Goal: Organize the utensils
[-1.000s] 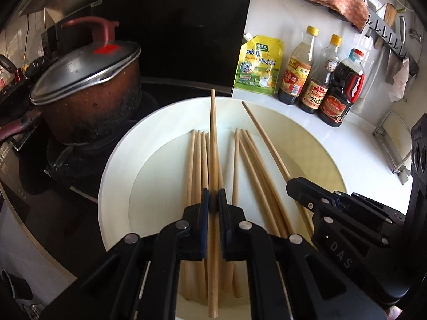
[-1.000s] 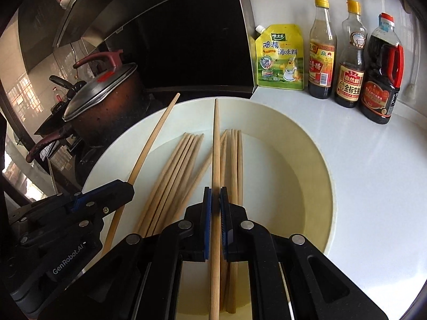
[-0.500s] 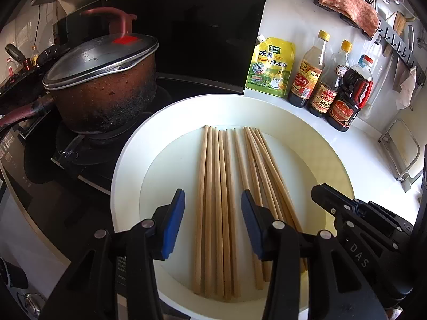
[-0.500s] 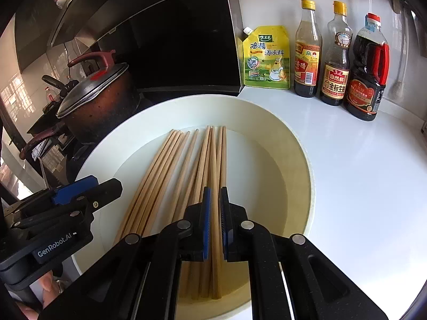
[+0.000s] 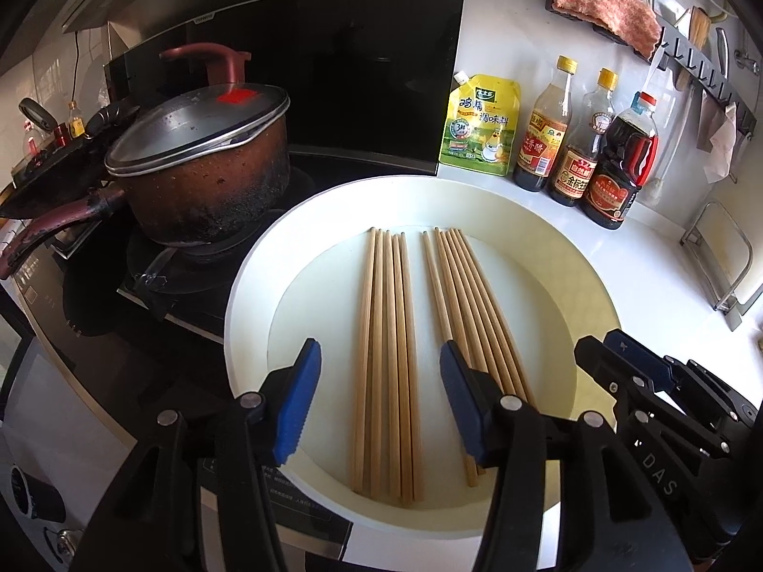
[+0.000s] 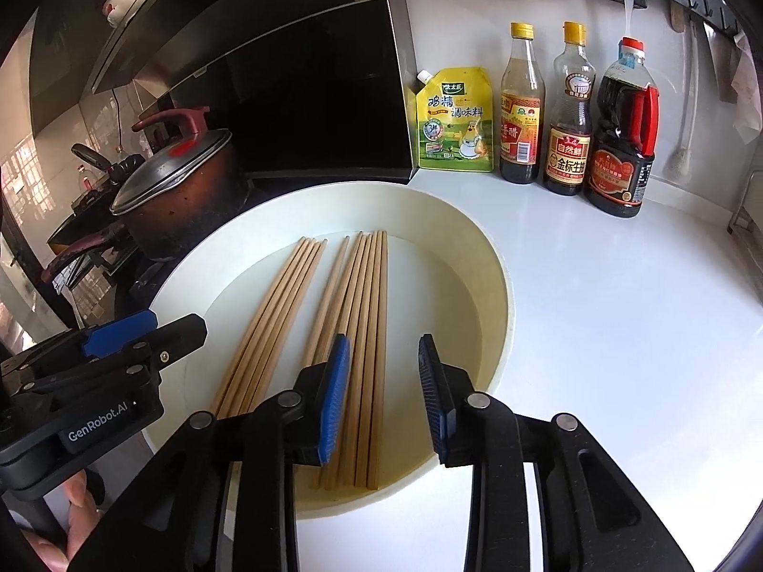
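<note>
We see the left tool (image 5: 379,400) with jaws that have just been opening, parted and gripping nothing, above the near ends of the chopsticks (image 5: 386,362). The right tool (image 6: 384,398) has also just been opening; its narrower gap is empty too. The chopsticks lie flat in two side-by-side bundles inside the white basin (image 5: 248,295) on the tabletop (image 6: 620,314), beside the stove's pot (image 5: 200,181).

Scorched brown lidded saucepan with red handle (image 5: 200,176) on black stove at left. Against white wall: yellow-green seasoning pouch (image 5: 481,126), beside three dark sauce bottles (image 5: 579,143). Pinkish cloth (image 5: 603,14) draped on wall rail above.
</note>
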